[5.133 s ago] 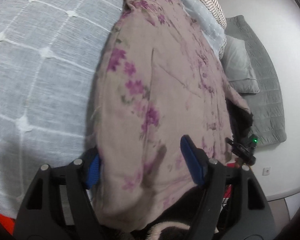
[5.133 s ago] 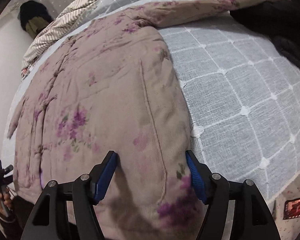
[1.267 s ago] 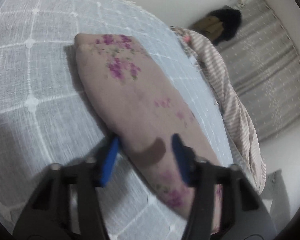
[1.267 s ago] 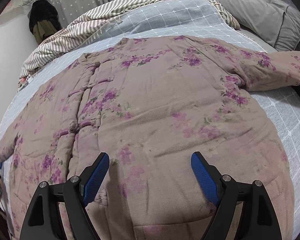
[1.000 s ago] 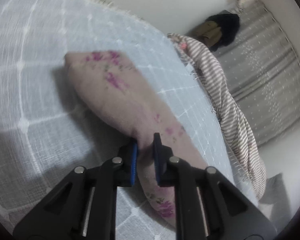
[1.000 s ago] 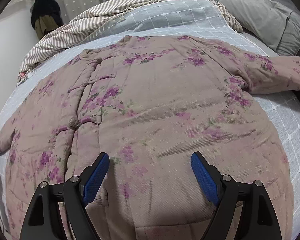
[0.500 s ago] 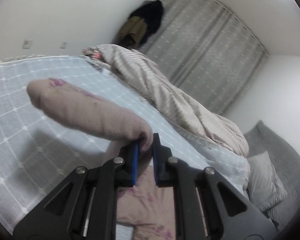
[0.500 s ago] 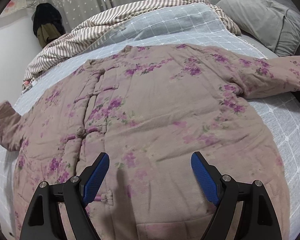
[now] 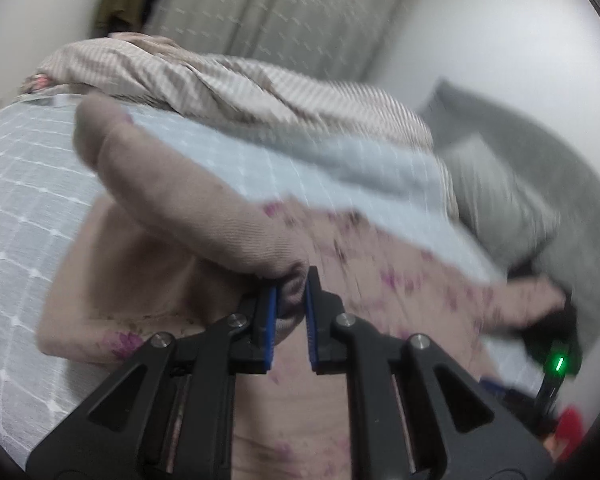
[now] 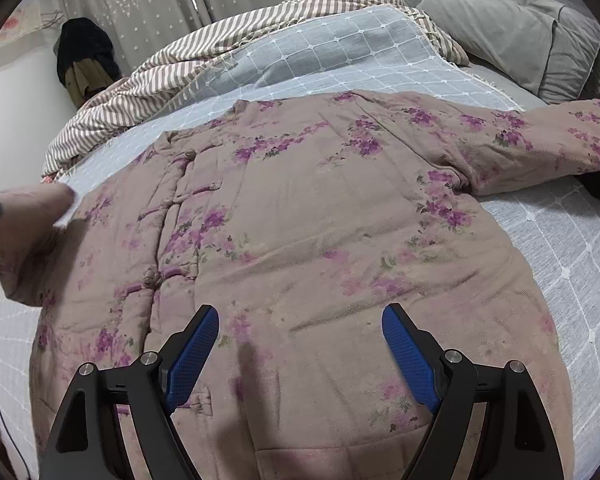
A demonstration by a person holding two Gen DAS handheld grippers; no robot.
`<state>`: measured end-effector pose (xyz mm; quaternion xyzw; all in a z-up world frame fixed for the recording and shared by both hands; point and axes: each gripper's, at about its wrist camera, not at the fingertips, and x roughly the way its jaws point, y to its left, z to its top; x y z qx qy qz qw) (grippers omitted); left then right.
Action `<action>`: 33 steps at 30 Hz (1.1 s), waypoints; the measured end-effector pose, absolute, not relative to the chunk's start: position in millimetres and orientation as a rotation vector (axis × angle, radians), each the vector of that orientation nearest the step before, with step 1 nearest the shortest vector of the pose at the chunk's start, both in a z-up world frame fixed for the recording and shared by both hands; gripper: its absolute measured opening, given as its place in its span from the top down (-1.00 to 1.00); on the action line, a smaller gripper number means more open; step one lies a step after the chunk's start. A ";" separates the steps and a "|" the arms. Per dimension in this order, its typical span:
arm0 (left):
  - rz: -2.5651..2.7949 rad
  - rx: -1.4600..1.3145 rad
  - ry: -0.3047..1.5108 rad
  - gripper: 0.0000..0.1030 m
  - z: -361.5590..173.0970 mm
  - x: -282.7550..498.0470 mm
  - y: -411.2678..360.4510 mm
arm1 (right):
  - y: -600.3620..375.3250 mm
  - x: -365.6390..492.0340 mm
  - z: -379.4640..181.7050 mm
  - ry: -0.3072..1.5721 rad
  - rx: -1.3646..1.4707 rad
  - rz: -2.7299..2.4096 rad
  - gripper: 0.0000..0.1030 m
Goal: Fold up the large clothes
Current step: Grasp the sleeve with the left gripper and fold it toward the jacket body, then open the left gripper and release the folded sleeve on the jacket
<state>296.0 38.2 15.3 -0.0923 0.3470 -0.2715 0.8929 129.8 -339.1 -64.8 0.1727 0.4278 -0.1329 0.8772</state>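
Note:
A padded pink jacket [image 10: 320, 220] with purple flowers lies front up on the bed, buttons left of centre. Its right sleeve [image 10: 540, 140] stretches out flat to the right. My left gripper [image 9: 291, 300] is shut on the left sleeve [image 9: 180, 192], which hangs lifted above the jacket's body; that raised sleeve [image 10: 24, 232] shows at the left edge of the right wrist view. My right gripper [image 10: 300, 344] stands open just above the jacket's lower front, with nothing pinched between its blue pads.
A grey-blue checked cover [image 10: 560, 260] lies under the jacket. A striped blanket [image 10: 204, 56] is bunched at the back, with grey pillows [image 10: 512, 28] at the far right. A dark garment [image 10: 84, 60] hangs by the curtain.
My left gripper closed on the left sleeve, then lifted it off the bed and carried it over the jacket's body while rolling. The right gripper stayed in place, open.

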 end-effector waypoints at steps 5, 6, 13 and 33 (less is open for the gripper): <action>-0.689 0.052 1.000 0.71 -60.6 283.0 -22.3 | -336.8 131.2 -65.8 0.900 0.335 -0.284 -0.65; -0.699 0.078 1.069 0.71 -78.5 281.9 -26.5 | -336.1 131.9 -66.3 0.902 0.331 -0.282 -0.65; -0.818 -0.049 1.051 0.07 -57.5 272.2 -1.2 | -337.4 131.8 -65.8 0.895 0.336 -0.259 -0.65; -0.466 -0.467 0.688 -0.22 -41.6 307.4 159.6 | -292.7 216.4 -94.2 0.938 0.629 0.074 0.36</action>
